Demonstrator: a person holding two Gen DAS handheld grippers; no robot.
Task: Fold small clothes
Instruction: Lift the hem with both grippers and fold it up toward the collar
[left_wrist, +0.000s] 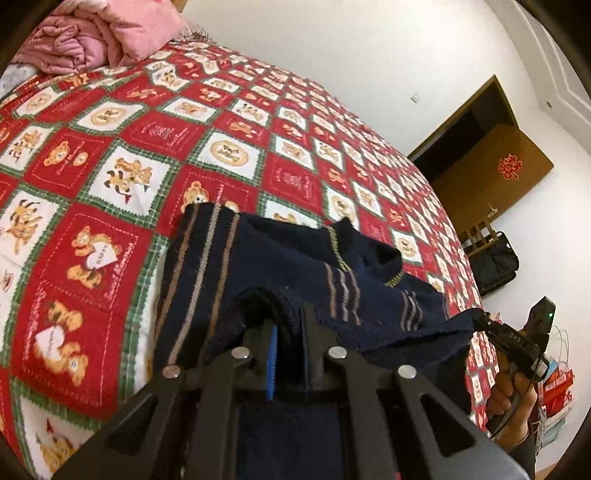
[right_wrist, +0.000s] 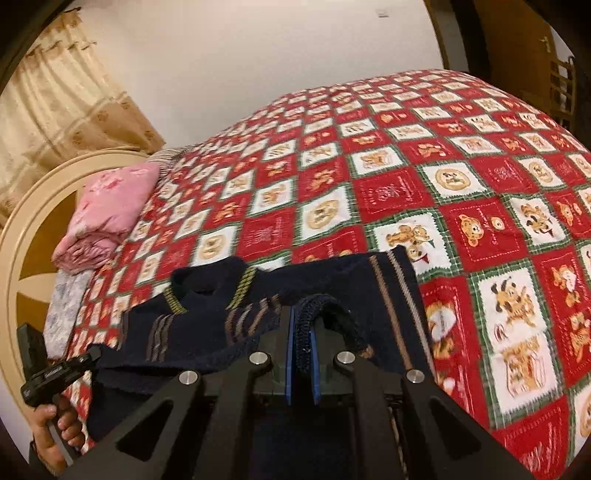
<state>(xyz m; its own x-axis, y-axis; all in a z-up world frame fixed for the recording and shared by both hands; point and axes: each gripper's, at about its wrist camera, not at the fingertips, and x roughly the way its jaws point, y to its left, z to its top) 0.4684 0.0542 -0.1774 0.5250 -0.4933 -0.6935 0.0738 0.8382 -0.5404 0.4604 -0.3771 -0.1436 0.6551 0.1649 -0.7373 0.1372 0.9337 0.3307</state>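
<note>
A small navy knitted sweater (left_wrist: 295, 269) with brown stripes and a yellow-trimmed collar lies on the red bear-print quilt (left_wrist: 147, 147); it also shows in the right wrist view (right_wrist: 236, 314). My left gripper (left_wrist: 288, 332) is shut on one edge of the sweater and holds it raised. My right gripper (right_wrist: 302, 328) is shut on another ribbed edge of the sweater. The right gripper shows in the left wrist view (left_wrist: 480, 319) at the sweater's right end. The left gripper shows in the right wrist view (right_wrist: 94, 354) at the sweater's left end.
A pink folded blanket (right_wrist: 107, 210) lies by the cream headboard (right_wrist: 33, 221); it also shows in the left wrist view (left_wrist: 96, 33). A brown door (left_wrist: 491, 155), a black bag (left_wrist: 495, 262) and coloured bags (left_wrist: 557, 387) stand off the bed's far side. A curtain (right_wrist: 62, 103) hangs behind.
</note>
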